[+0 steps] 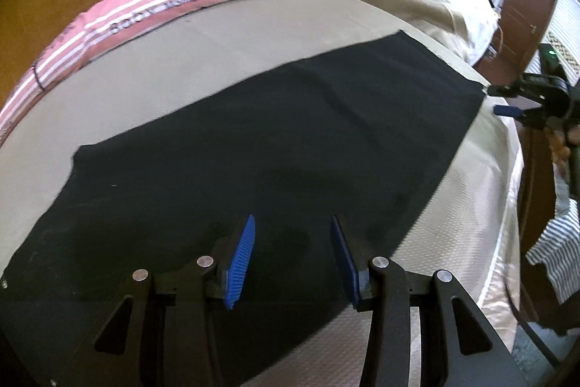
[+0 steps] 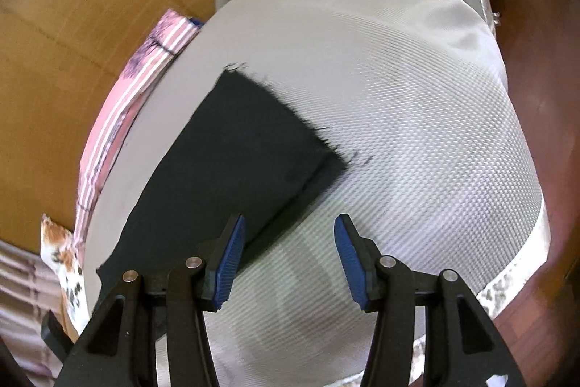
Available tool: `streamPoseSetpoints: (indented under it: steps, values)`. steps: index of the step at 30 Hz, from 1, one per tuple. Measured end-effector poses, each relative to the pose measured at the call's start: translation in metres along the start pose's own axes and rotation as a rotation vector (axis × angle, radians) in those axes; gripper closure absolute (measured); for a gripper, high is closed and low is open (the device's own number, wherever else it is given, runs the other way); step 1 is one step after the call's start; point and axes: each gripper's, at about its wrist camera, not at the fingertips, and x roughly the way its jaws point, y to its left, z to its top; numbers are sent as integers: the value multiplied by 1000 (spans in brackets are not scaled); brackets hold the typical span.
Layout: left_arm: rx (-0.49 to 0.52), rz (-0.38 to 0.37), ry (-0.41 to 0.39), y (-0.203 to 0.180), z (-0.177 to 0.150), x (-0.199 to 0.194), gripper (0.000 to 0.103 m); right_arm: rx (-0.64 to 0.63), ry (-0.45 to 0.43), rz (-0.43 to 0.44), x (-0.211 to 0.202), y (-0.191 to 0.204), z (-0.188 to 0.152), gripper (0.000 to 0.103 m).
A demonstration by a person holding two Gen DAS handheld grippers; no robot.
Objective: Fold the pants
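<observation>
The pants (image 1: 253, 140) lie flat along the bed (image 1: 181, 60), running from 7 to 2 o'clock, spread for folding. Left tongs (image 1: 293, 242) hover over them, partly open and empty. Right tongs (image 2: 290, 242), also partly open and empty, hang beside the hem end, likely positioning for a grasp.

Soft indoor daylight, strong fisheye bending and dark corners, motion blur worst in the right wrist view

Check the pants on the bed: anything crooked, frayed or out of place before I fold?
The black pants lie flat on the beige bed cover, but the hem end looks ragged, with threads sticking out. Blur may exaggerate that. Nothing else stands out.
</observation>
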Motion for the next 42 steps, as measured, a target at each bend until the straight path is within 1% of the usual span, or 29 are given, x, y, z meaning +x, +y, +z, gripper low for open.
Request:
streamPoseSetpoints:
  steps: [2,6,8,10,12,13,14,16,19,22,25,28,30,31,34,36,39,42]
  values:
    - [3,-22,17,-6,-1,3,58,19,-17,21,6,-4,5,54]
    - [11,-36,57,-15,-7,12,58,25,-67,45,17,-2,17,54]
    - [7,-37,65,-16,-9,15,58,21,-84,43,19,-4,20,59]
    - [-9,-47,60,-15,-8,16,58,16,-92,30,24,-2,23,74]
    - [-28,-52,56,-12,-8,16,58,30,-91,27,26,-4,23,81]
    - [-35,-52,55,-11,-8,16,58,35,-83,30,27,-4,23,89]
    - [-41,-46,54,-9,-7,15,58,47,-70,46,28,-5,23,92]
    - [-67,-35,47,-3,-6,11,58,72,-73,68,24,-4,22,94]
    - [-133,-27,6,15,-4,-3,58,75,-73,124,18,10,20,94]
    - [-225,-2,-51,44,-6,-25,58,51,-52,199,16,41,16,94]
    - [-301,32,-94,70,-13,-45,58,-28,-15,254,23,88,7,94]
    - [-364,66,-127,96,-23,-66,58,-107,49,327,40,141,-6,94]
    - [-401,83,-143,108,-31,-76,58,-153,87,350,50,171,-17,94]
    - [-418,87,-149,114,-35,-79,58,-190,118,369,59,193,-27,94]
    - [-466,102,-154,129,-49,-89,58,-263,196,408,79,237,-52,94]
    - [-489,101,-156,135,-58,-92,58,-338,263,423,92,269,-81,94]
    - [-521,93,-160,142,-71,-94,58,-415,356,446,107,296,-120,94]
    - [-546,77,-162,146,-77,-94,58,-515,438,432,119,316,-163,94]
